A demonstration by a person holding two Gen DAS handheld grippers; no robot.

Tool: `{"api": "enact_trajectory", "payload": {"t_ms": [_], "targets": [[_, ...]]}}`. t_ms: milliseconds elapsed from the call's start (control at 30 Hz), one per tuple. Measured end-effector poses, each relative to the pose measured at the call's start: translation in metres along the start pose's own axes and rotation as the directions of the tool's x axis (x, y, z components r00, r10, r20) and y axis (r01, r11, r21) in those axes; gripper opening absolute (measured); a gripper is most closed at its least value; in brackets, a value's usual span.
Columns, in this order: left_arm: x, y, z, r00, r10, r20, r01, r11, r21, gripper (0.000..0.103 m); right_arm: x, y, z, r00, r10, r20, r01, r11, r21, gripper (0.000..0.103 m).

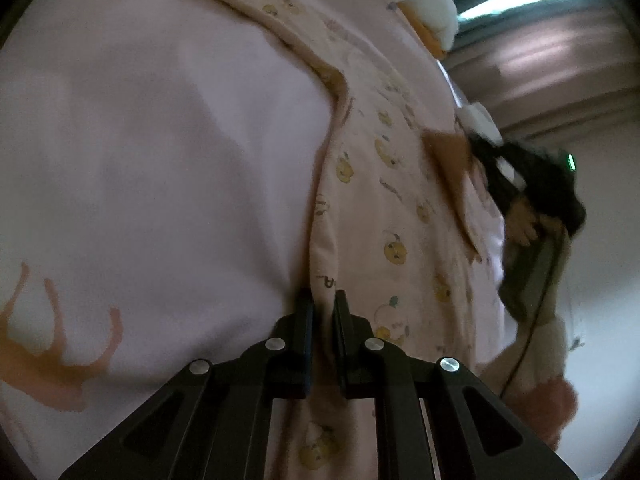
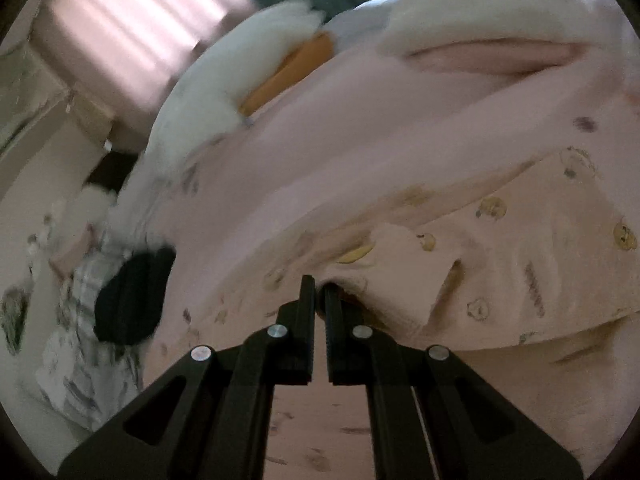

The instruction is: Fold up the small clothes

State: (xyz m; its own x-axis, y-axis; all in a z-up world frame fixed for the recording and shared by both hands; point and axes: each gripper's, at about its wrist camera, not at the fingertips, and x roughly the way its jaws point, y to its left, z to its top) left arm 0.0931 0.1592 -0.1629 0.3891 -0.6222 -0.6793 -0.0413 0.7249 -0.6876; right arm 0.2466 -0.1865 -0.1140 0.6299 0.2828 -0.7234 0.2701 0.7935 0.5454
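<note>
A small pale-pink cotton garment printed with little yellow bears (image 1: pixel 400 216) lies stretched out ahead of the left gripper (image 1: pixel 323 300), whose fingertips pinch its near edge. Its other corner (image 2: pixel 400 272) is bunched and creased at the right gripper's (image 2: pixel 319 286) closed tips.

No legible text or labels

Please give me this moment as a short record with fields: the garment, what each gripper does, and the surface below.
garment: small pink printed garment with yellow figures
left gripper: shut on the garment's edge
right gripper: shut on a bunched corner of the garment
surface: pale pink bedding under the garment
fold state: not yet flat or finished
</note>
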Motion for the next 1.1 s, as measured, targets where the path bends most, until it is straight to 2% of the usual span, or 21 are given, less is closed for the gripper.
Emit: {"api": "enact_trajectory", "payload": {"t_ms": [67, 133, 267, 433, 500, 533, 567, 633, 700, 733, 833, 867, 900, 1000, 1033, 1100], "targets": [[0.001, -0.008, -0.001, 1.0, 0.027, 0.009, -0.028, 0.998, 0.05, 0.013, 0.025, 0.025, -0.013, 0.999, -0.015, -0.041, 0.013, 0.999, -0.049, 0.006], [0.001, -0.011, -0.003, 0.999, 0.037, 0.016, -0.037, 0.998, 0.056, 0.013, 0.045, 0.044, -0.028, 0.997, -0.025, -0.077, 0.018, 0.995, -0.094, 0.006], [0.001, -0.006, -0.002, 1.0, 0.006, 0.005, -0.006, 1.0, 0.028, 0.013, 0.075, 0.061, -0.06, 0.983, -0.055, -0.176, 0.024, 0.985, -0.171, 0.01], [0.002, -0.006, -0.002, 1.0, -0.008, -0.001, 0.008, 1.0, 0.016, 0.013, 0.086, 0.07, -0.078, 0.979, -0.1, -0.176, 0.056, 0.97, -0.238, 0.012], [0.003, -0.007, -0.002, 1.0, -0.005, -0.001, 0.005, 1.0, 0.019, 0.013, 0.083, 0.069, -0.076, 0.979, -0.062, -0.196, 0.02, 0.978, -0.209, 0.021], [0.005, -0.011, -0.003, 1.0, -0.004, -0.001, 0.004, 1.0, 0.022, 0.013, 0.082, 0.069, -0.073, 0.974, -0.014, -0.227, -0.029, 0.982, -0.188, 0.036], [0.005, -0.012, -0.003, 1.0, -0.003, -0.001, 0.003, 1.0, 0.029, 0.013, 0.082, 0.069, -0.072, 0.967, 0.023, -0.254, -0.068, 0.984, -0.167, 0.057], [0.005, -0.012, 0.0, 1.0, 0.001, -0.003, -0.001, 0.999, 0.044, 0.013, 0.073, 0.061, -0.063, 0.95, 0.127, -0.284, -0.155, 0.985, -0.079, 0.071], [0.004, -0.01, 0.0, 1.0, 0.004, -0.003, -0.004, 0.999, 0.049, 0.013, 0.064, 0.059, -0.056, 0.948, 0.172, -0.267, -0.187, 0.982, -0.032, 0.071], [0.004, -0.01, 0.0, 1.0, 0.004, -0.003, -0.004, 0.999, 0.047, 0.013, 0.056, 0.057, -0.048, 0.955, 0.171, -0.241, -0.183, 0.983, -0.026, 0.071], [0.004, -0.009, 0.0, 1.0, -0.001, -0.006, 0.002, 0.999, 0.043, 0.013, 0.037, 0.054, -0.034, 0.981, 0.095, -0.166, -0.107, 0.992, -0.063, 0.078], [0.005, -0.009, 0.0, 1.0, -0.005, -0.009, 0.005, 0.999, 0.04, 0.013, 0.033, 0.052, -0.032, 0.984, 0.08, -0.156, -0.091, 0.994, -0.064, 0.08], [0.005, -0.008, 0.0, 1.0, -0.007, -0.011, 0.007, 0.999, 0.037, 0.013, 0.03, 0.048, -0.029, 0.985, 0.078, -0.154, -0.087, 0.995, -0.056, 0.08], [0.006, -0.009, 0.005, 1.0, -0.009, -0.014, 0.009, 0.999, 0.039, 0.013, 0.025, 0.041, -0.032, 0.97, 0.147, -0.194, -0.153, 0.988, -0.014, 0.081], [0.008, -0.009, 0.009, 1.0, -0.008, -0.013, 0.008, 0.999, 0.039, 0.013, 0.023, 0.04, -0.034, 0.973, 0.143, -0.181, -0.149, 0.989, -0.021, 0.083], [0.001, -0.005, 0.001, 1.0, -0.008, -0.009, 0.008, 0.999, 0.039, 0.013, 0.027, 0.039, -0.033, 0.989, 0.043, -0.139, -0.05, 0.998, -0.049, 0.088]]}}
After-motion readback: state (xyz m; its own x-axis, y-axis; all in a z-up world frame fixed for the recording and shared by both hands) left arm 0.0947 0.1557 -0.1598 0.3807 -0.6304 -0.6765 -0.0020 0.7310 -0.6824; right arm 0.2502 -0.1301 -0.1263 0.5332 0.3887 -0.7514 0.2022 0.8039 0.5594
